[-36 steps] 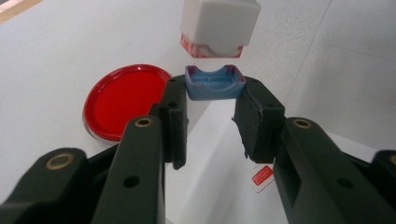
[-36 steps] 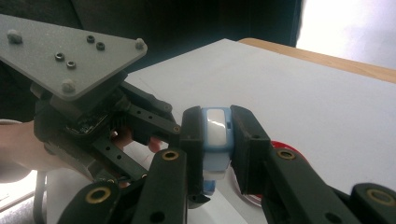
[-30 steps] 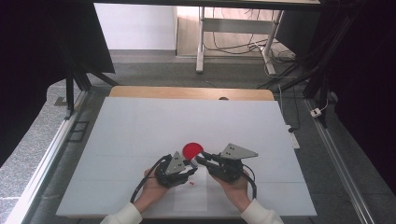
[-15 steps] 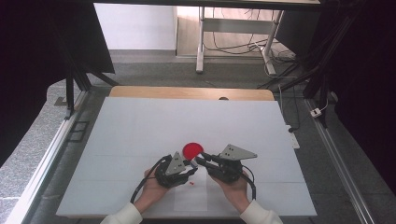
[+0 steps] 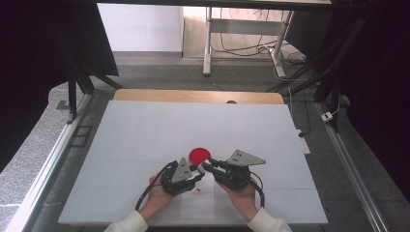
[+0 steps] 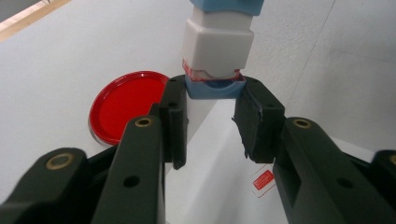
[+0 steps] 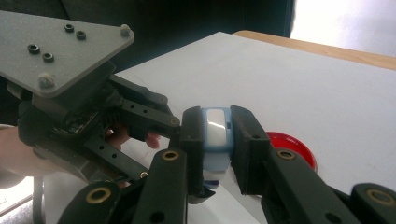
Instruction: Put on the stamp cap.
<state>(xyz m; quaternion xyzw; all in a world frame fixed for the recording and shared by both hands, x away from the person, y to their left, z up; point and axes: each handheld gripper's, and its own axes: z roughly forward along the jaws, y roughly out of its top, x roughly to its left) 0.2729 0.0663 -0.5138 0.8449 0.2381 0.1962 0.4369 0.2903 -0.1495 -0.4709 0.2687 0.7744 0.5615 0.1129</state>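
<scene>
A small white-and-blue box (image 6: 218, 46) is held just above the white table (image 5: 145, 135), between both grippers. My left gripper (image 6: 215, 91) is shut on its near blue end. My right gripper (image 7: 215, 121) is shut on the box (image 7: 215, 130) from the other side, its pads pressing the blue edges. In the high view the left gripper (image 5: 198, 170) and right gripper (image 5: 206, 167) meet tip to tip at the table's front middle. A red round lid (image 5: 199, 154) lies flat just beyond them, also seen as the red lid (image 6: 126, 105) to the left of my left jaws.
A tiny red-and-white label scrap (image 5: 198, 190) lies on the table below the grippers. The table's wooden far edge (image 5: 193, 95) is at the back. Black frame legs and cables stand on the floor beyond and to the right.
</scene>
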